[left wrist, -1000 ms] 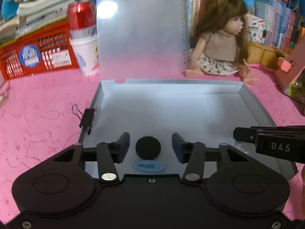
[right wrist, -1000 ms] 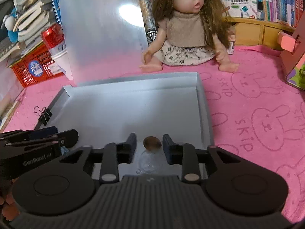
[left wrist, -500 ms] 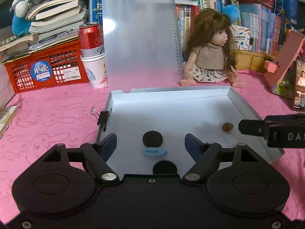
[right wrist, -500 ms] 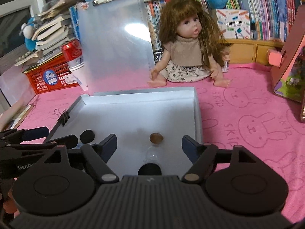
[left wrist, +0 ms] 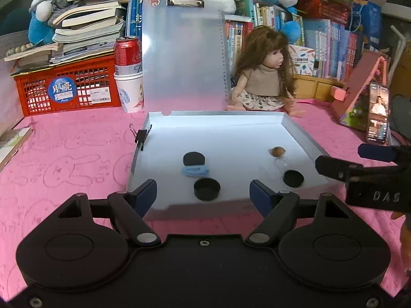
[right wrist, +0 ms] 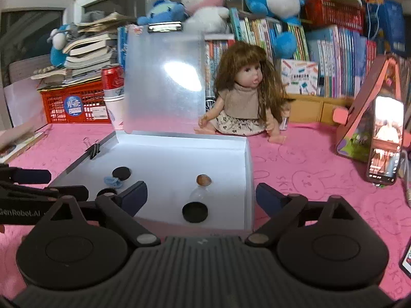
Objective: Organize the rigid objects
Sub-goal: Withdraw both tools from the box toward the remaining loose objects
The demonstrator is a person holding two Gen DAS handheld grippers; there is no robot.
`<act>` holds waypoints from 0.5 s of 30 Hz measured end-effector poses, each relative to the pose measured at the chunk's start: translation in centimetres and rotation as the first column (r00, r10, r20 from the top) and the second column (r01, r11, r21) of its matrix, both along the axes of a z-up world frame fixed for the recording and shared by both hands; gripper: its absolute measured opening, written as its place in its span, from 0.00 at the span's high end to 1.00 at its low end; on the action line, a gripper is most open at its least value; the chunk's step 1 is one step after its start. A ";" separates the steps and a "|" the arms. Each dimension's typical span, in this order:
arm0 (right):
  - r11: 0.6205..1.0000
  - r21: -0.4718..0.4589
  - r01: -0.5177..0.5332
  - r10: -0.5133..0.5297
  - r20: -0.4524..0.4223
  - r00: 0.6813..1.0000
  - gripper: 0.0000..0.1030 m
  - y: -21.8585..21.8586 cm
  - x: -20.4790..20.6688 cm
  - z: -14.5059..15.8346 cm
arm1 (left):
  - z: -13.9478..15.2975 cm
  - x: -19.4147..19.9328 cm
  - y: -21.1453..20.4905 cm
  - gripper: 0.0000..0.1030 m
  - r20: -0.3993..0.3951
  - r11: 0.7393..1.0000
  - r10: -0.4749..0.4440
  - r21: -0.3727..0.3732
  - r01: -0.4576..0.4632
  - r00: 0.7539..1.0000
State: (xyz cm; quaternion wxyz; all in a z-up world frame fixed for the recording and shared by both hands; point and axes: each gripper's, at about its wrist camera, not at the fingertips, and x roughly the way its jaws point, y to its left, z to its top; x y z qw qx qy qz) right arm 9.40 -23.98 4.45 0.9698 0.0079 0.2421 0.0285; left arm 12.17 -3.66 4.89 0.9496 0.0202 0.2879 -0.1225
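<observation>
A shallow white box (left wrist: 303,133) (right wrist: 247,159) lies open on the pink cloth, its frosted lid (left wrist: 183,51) (right wrist: 164,82) standing upright behind it. Inside lie three black round caps (left wrist: 194,158) (left wrist: 207,189) (left wrist: 293,178), a small blue piece (left wrist: 195,172), a brown nut-like ball (left wrist: 277,151) (right wrist: 203,179) and a clear bottle (right wrist: 198,193). My left gripper (left wrist: 203,192) is open and empty at the box's near edge. My right gripper (right wrist: 201,196) is open and empty, also at the near edge.
A black binder clip (left wrist: 140,136) grips the box's left wall. A doll (left wrist: 264,77) sits behind the box. A red can on a paper cup (left wrist: 128,77) and a red crate (left wrist: 66,87) stand back left. A phone (right wrist: 385,141) leans at the right.
Both grippers have opened wide and pulled back and up from the box. The caps, the blue piece, the ball and the bottle now lie free inside.
</observation>
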 end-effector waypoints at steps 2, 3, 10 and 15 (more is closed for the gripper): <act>1.000 -0.013 -0.012 0.012 0.013 1.000 0.05 0.4 -1.1 -0.3 | -0.1 -1.1 0.2 0.24 0.011 1.000 -0.006 0.003 0.006 1.000; 1.000 -0.016 -0.016 0.016 0.019 1.000 0.04 0.5 -1.5 -0.5 | -0.2 -1.6 0.3 0.24 0.019 1.000 -0.006 0.005 0.006 1.000; 0.999 -0.034 -0.015 0.017 0.051 0.999 0.03 1.2 -4.2 -1.5 | -0.6 -4.5 1.0 0.23 0.059 1.000 0.012 -0.013 -0.011 0.998; 0.999 -0.050 -0.005 0.009 0.076 0.997 0.03 1.4 -6.0 -2.2 | -1.1 -6.1 1.5 0.23 0.084 0.999 0.032 -0.006 -0.032 0.996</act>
